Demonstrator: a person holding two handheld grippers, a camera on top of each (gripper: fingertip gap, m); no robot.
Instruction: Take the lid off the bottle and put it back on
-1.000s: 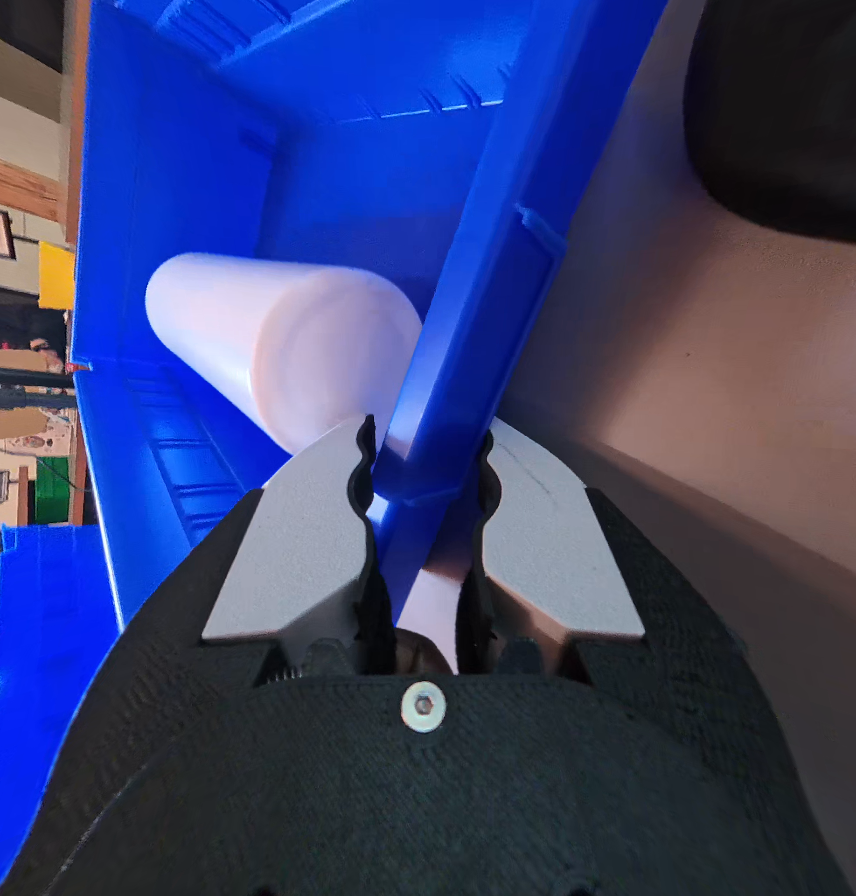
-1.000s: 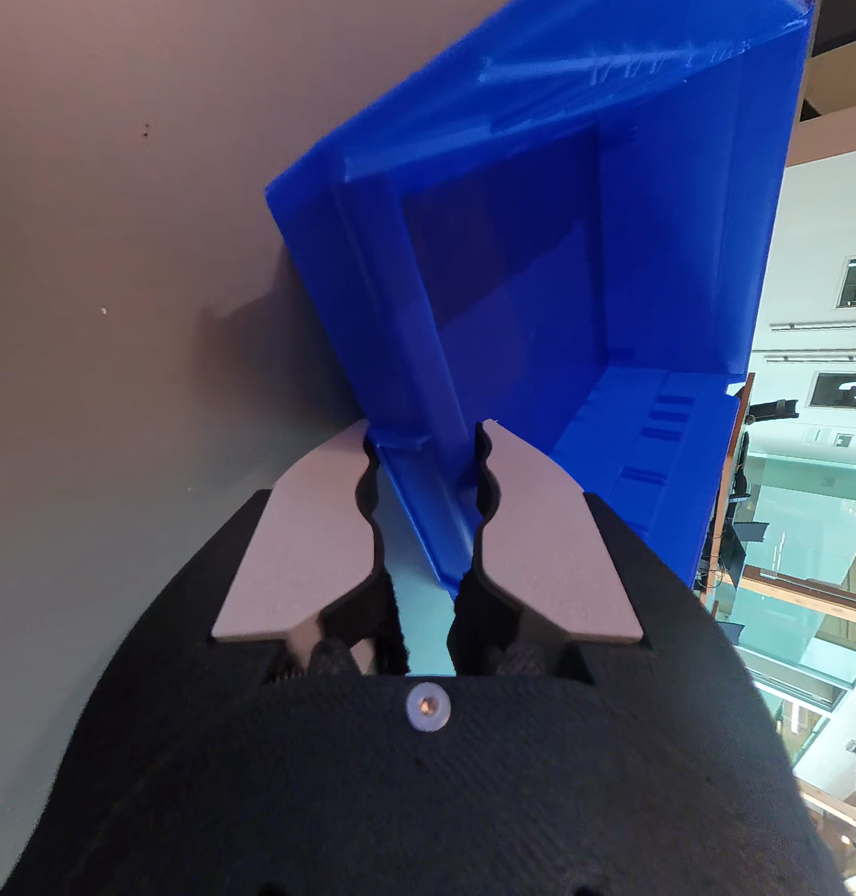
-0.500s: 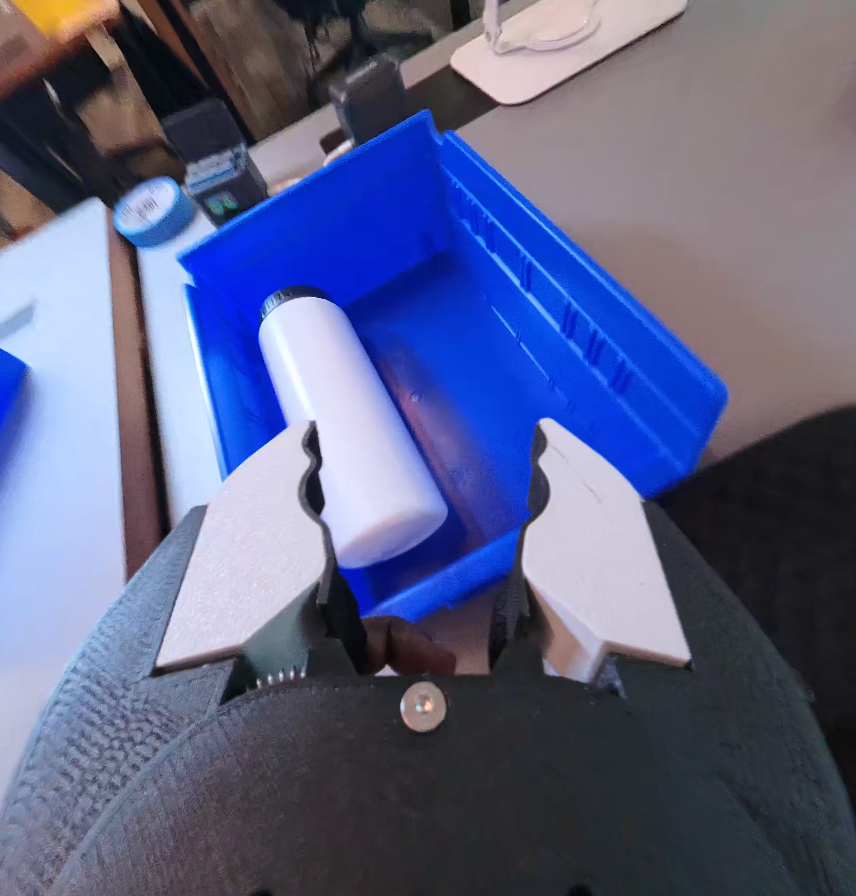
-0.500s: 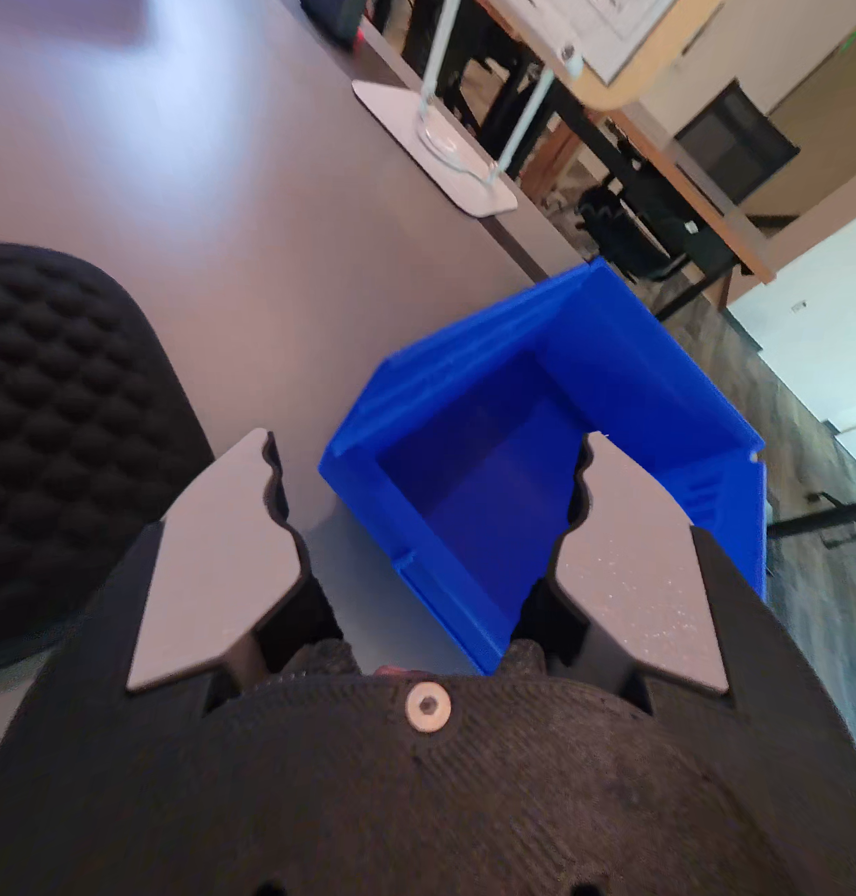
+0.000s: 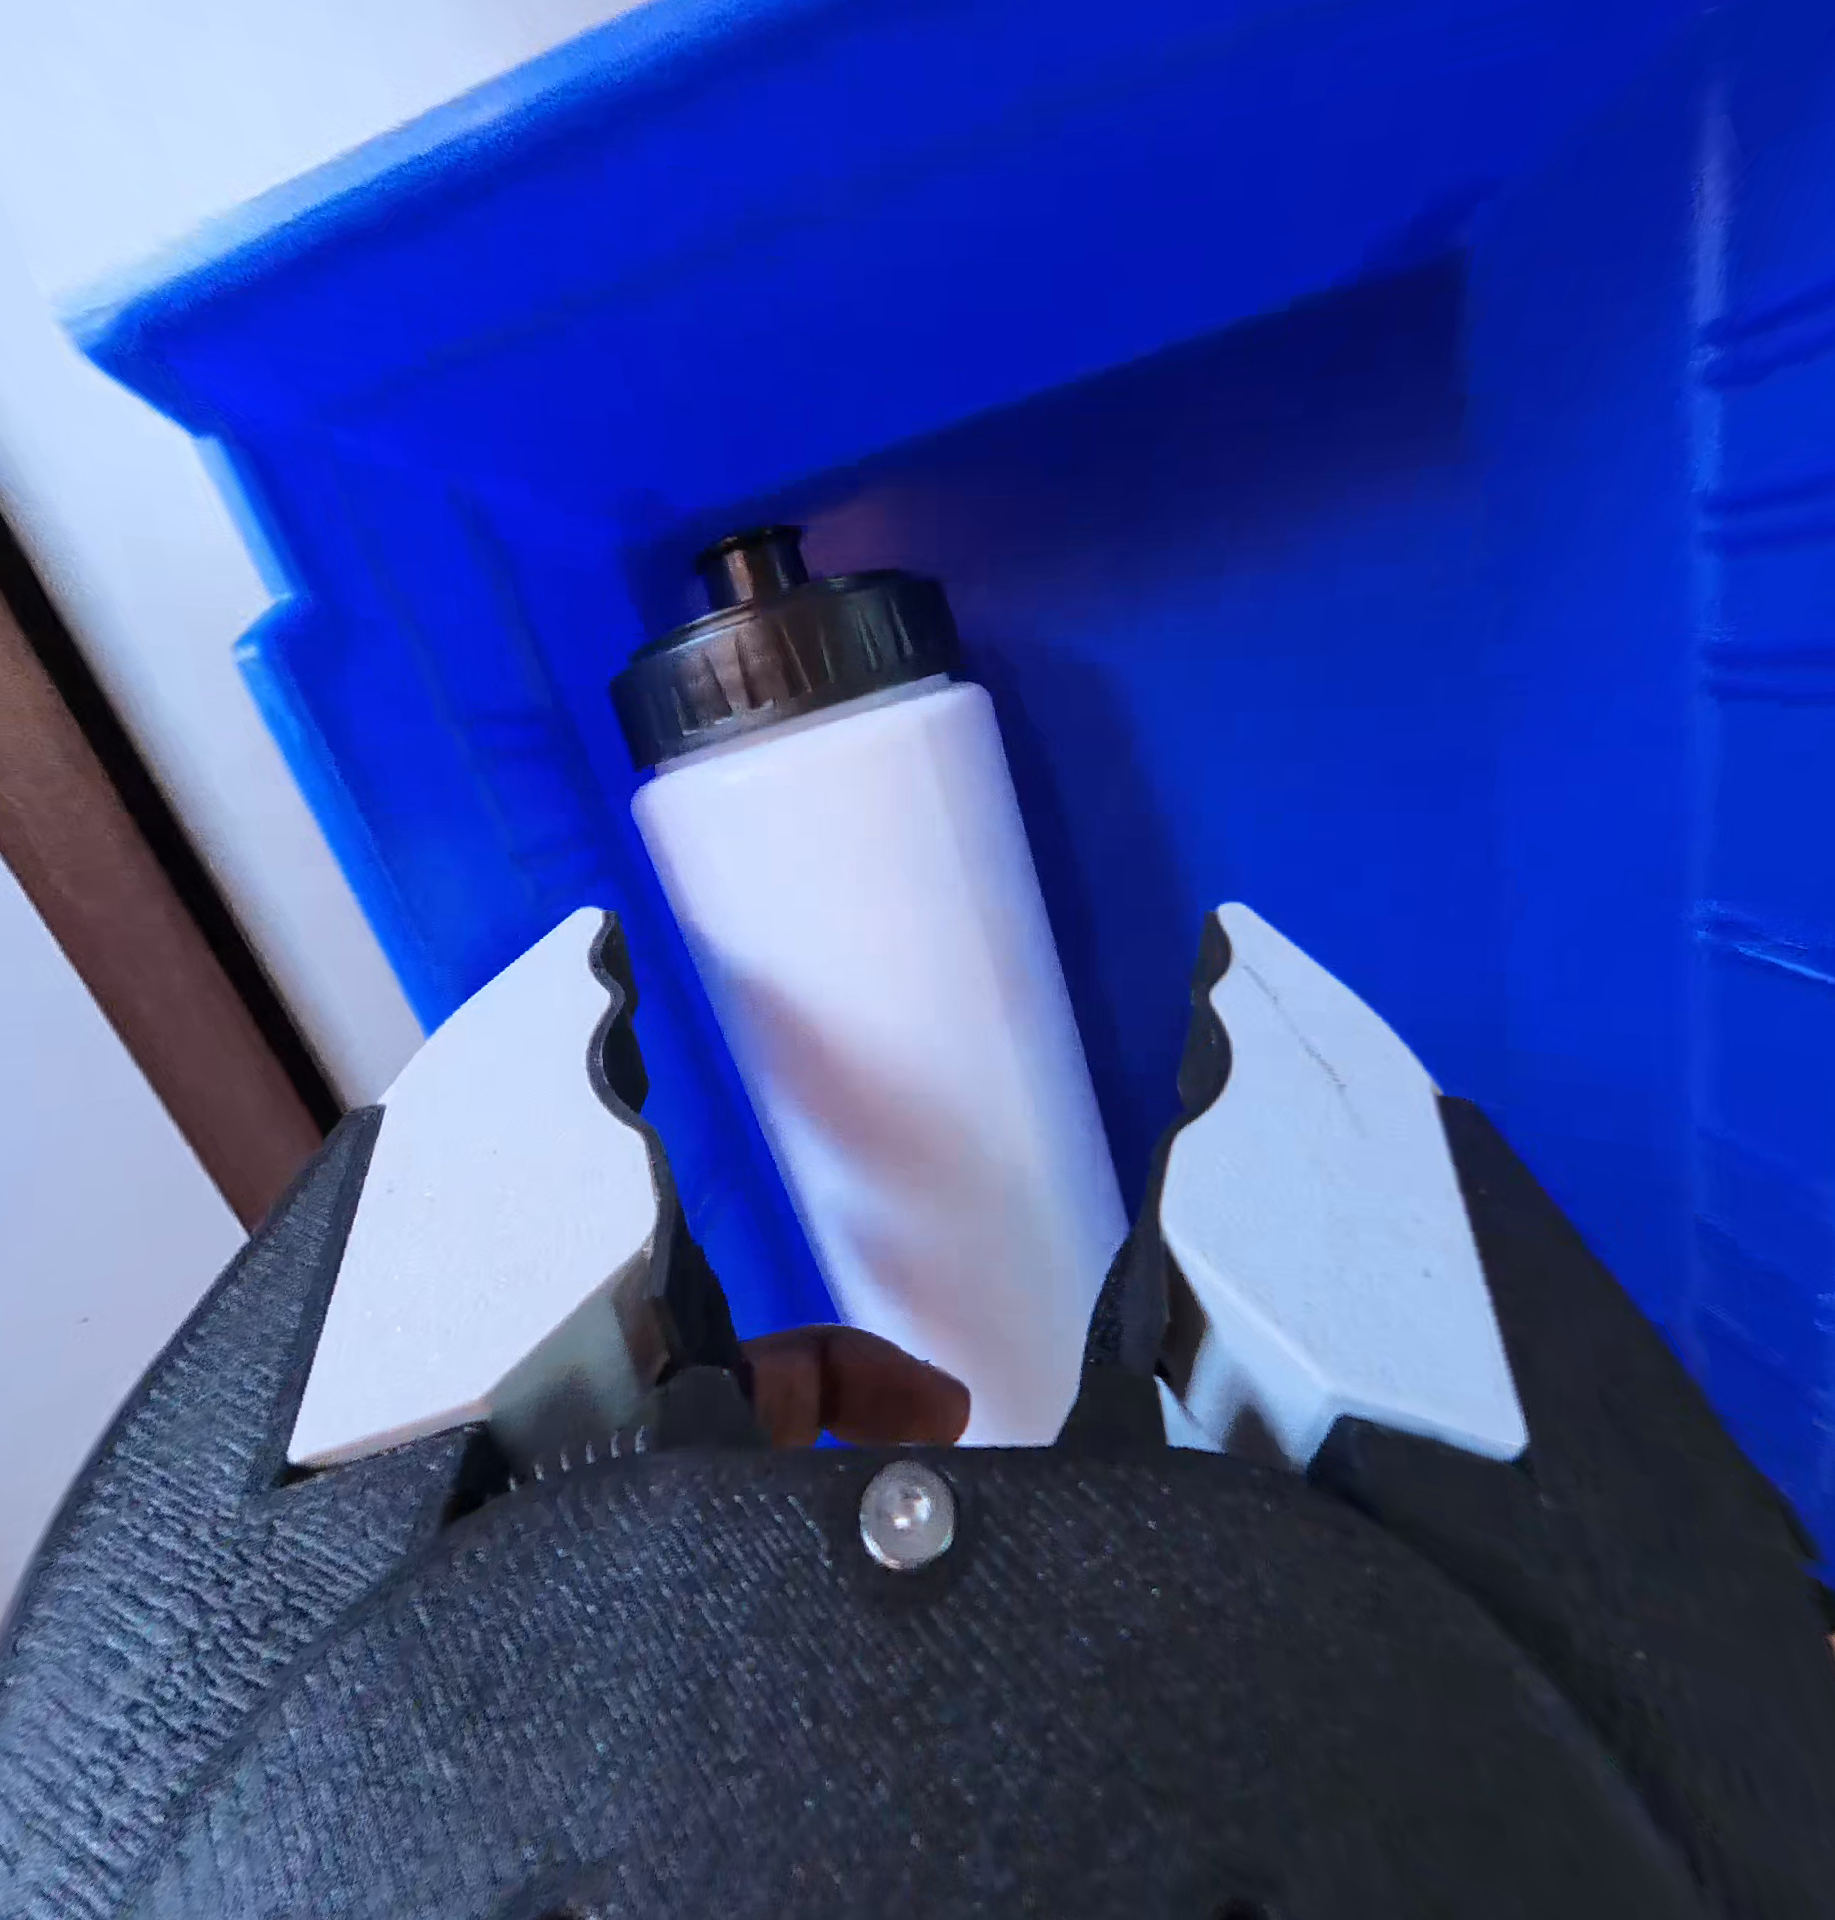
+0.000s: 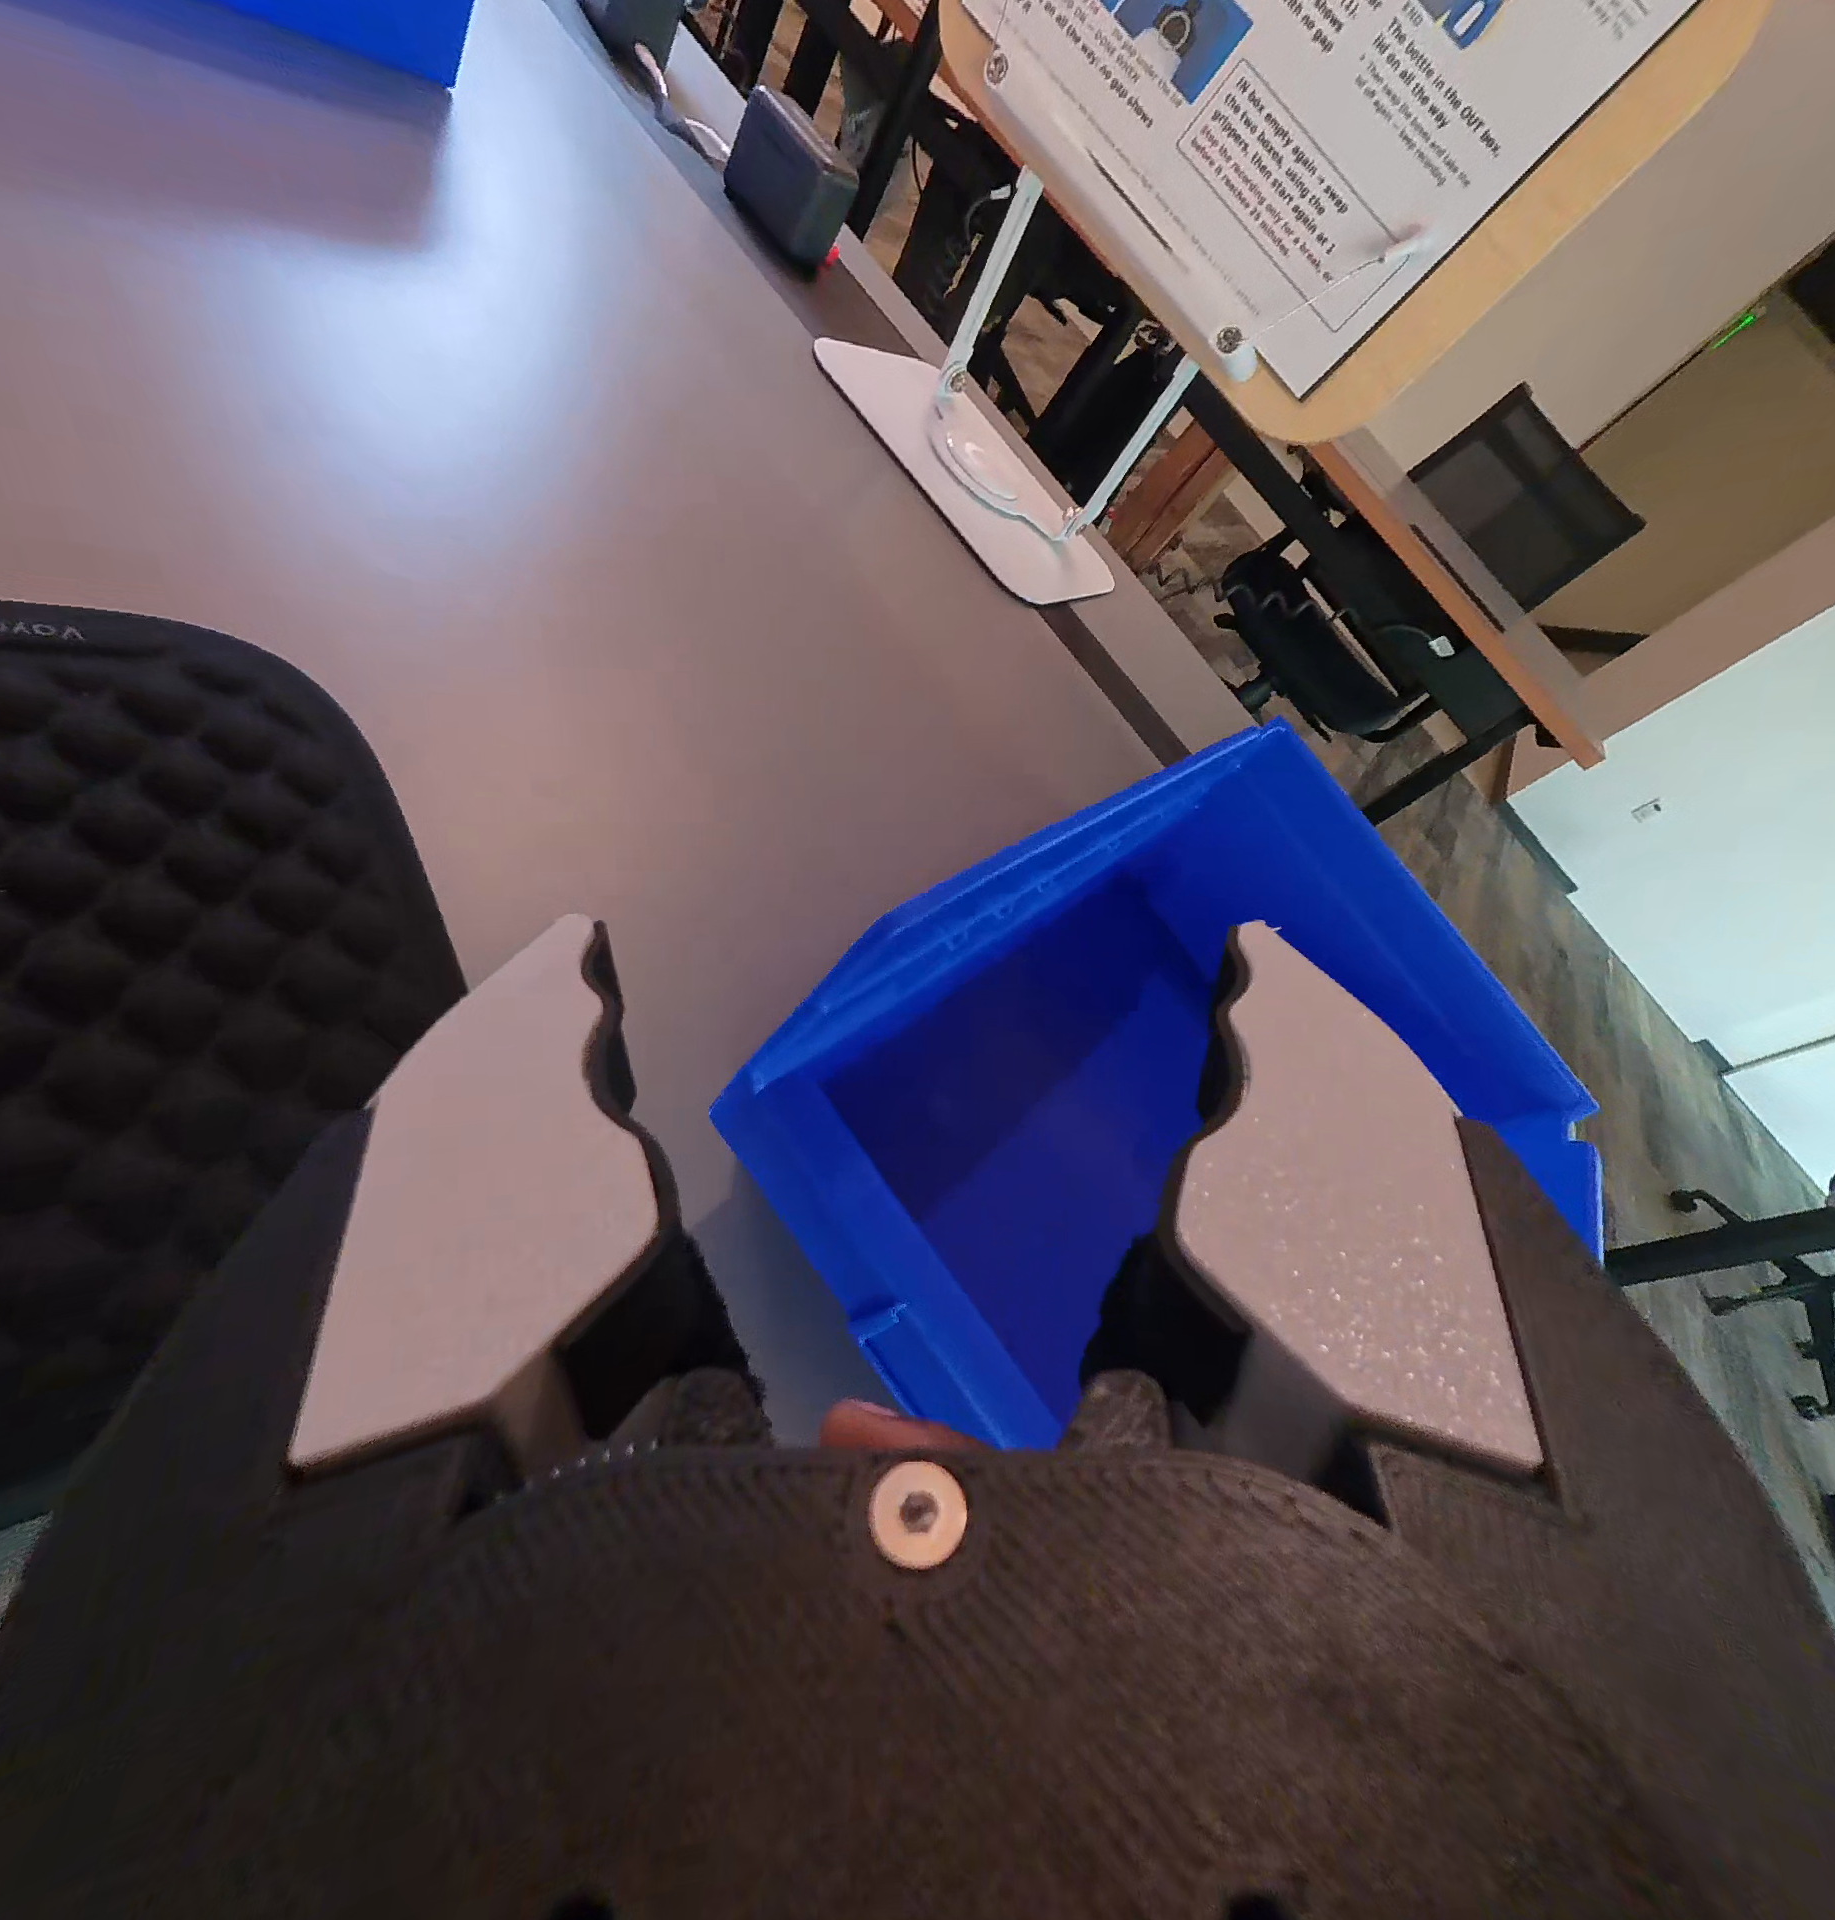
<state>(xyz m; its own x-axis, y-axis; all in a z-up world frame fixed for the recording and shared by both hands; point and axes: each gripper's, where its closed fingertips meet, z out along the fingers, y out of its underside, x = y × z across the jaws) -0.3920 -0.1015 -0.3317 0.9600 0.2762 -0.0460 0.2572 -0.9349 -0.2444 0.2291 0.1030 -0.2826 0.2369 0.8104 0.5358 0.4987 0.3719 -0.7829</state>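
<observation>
A white bottle (image 5: 892, 987) with a black lid (image 5: 788, 655) lies in a blue bin (image 5: 1308, 520), lid end pointing away from me. My left gripper (image 5: 908, 997) is open, its fingers on either side of the bottle's lower body without pressing on it. My right gripper (image 6: 913, 997) is open and empty above a second blue bin (image 6: 1339, 935), which holds nothing that I can see. The bottle does not show in the right wrist view.
The bins sit on a grey table (image 6: 425, 416). A black dimpled mat (image 6: 144, 883) lies at the left. A white stand base (image 6: 954, 478) and a small dark box (image 6: 788, 187) are at the table's far edge. A brown gap (image 5: 92, 883) runs left of the bottle's bin. The gap from one gripper's tips to the other's is roughly 65 centimeters.
Both grippers let go of the bin walls they were shut on and opened. My left gripper has moved down into the bin around the bottle. My right gripper has lifted back from its bin.
</observation>
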